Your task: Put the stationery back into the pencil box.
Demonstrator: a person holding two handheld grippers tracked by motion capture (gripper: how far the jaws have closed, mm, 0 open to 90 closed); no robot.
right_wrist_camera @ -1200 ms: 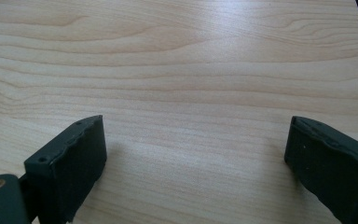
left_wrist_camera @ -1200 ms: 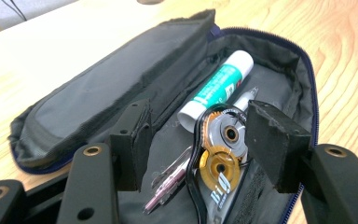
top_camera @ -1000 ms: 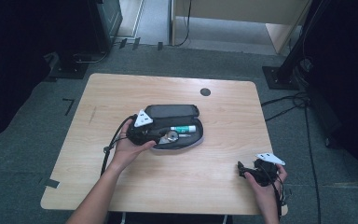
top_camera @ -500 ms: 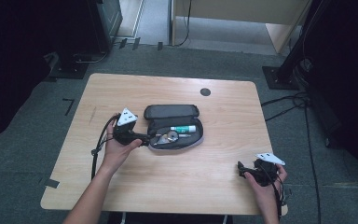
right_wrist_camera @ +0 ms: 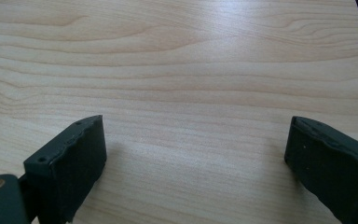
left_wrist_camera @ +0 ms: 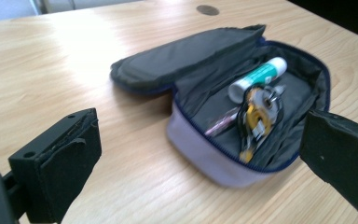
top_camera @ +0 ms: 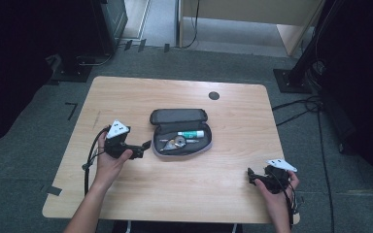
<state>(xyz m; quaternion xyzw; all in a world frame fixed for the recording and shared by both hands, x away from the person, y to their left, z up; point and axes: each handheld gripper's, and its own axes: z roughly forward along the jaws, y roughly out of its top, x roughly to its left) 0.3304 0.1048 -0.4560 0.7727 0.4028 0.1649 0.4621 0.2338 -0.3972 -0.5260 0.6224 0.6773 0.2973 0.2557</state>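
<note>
Now the left claw (top_camera: 144,147) is spread wide, its jaws having just been opening, with nothing between them. It sits just left of the open pencil case (top_camera: 180,133), which lies near the middle of the bench (top_camera: 126,97) and holds a glue stick (top_camera: 191,133). The right claw (top_camera: 250,176) rests at the near right corner, also spread and empty.

Lab: stand bases (top_camera: 291,80), cables (top_camera: 315,104), carpet (top_camera: 24,145).
</note>
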